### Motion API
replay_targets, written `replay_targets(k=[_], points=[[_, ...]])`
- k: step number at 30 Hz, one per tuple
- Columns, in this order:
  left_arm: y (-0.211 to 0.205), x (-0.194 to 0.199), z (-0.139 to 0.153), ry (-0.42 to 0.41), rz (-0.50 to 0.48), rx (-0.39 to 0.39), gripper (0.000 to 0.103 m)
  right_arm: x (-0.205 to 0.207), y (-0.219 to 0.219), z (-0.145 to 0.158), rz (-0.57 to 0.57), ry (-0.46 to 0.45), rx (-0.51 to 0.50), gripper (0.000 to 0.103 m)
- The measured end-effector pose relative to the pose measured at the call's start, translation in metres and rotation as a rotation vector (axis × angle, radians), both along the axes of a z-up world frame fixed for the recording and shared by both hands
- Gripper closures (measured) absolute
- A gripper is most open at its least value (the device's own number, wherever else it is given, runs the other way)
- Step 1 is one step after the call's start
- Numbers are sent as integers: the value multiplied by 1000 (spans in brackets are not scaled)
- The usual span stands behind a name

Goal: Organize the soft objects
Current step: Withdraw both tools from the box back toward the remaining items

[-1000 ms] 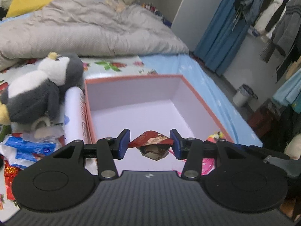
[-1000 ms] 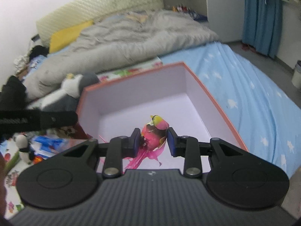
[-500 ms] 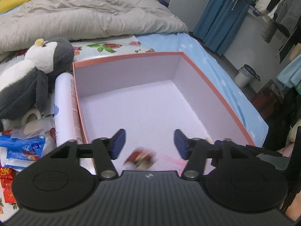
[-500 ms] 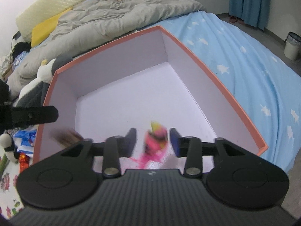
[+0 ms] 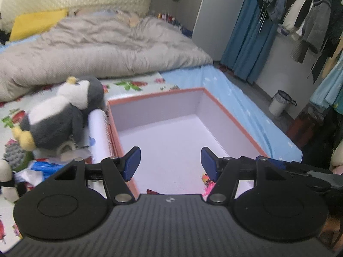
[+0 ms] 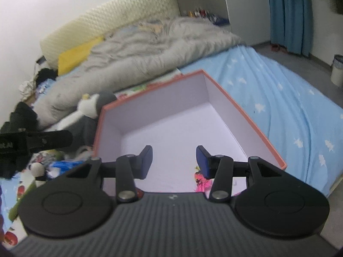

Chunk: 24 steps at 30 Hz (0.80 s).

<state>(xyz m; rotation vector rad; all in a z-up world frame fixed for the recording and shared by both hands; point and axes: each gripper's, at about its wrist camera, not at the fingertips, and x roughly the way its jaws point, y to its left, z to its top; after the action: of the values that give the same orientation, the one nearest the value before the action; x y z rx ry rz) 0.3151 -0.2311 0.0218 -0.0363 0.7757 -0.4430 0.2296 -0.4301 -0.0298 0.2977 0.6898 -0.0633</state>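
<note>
An open box with an orange rim (image 5: 154,95) (image 6: 150,92) and a pale lilac inside sits on the bed. My left gripper (image 5: 170,163) hovers over its near end, open, nothing between the blue pads. My right gripper (image 6: 174,161) is open beside it, also holding nothing. A small pink toy (image 5: 206,181) (image 6: 199,181) lies on the box floor at the near edge. A red-brown soft item (image 5: 153,191) peeks out under the left gripper's body. A grey and white penguin plush (image 5: 62,115) (image 6: 90,109) lies left of the box.
A white roll (image 5: 98,132) rests against the box's left wall, with blue packets (image 5: 42,167) and a small panda toy (image 6: 37,169) nearer. A grey duvet (image 5: 96,47) covers the far bed. Right of the bed are a bin (image 5: 280,102) and hanging clothes (image 5: 310,10).
Both grippers opened and let go of their toys, which fell onto the box floor. Both hands then lifted and drew back, so the box looks farther away.
</note>
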Motion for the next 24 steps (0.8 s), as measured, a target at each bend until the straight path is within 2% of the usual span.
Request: replay_targets(k=[5,8,11,17,24], points=[[27,-44,20,-52,28,-19,35,-32,19,25,26,-67,-11,55],[41,-66,24,-92,44,0,35,-51,32,34,45,-104,-22,55],[61,-83,25,-87,77,-24,35,-67,46,39,65,-131,-33,55],[92,-122,23,-132,97,-3,35,-93,75,38,97,-167,-36,55],[136,-156,4,-121,177,-7,35,-112,109,22,147,-180,-26,55]])
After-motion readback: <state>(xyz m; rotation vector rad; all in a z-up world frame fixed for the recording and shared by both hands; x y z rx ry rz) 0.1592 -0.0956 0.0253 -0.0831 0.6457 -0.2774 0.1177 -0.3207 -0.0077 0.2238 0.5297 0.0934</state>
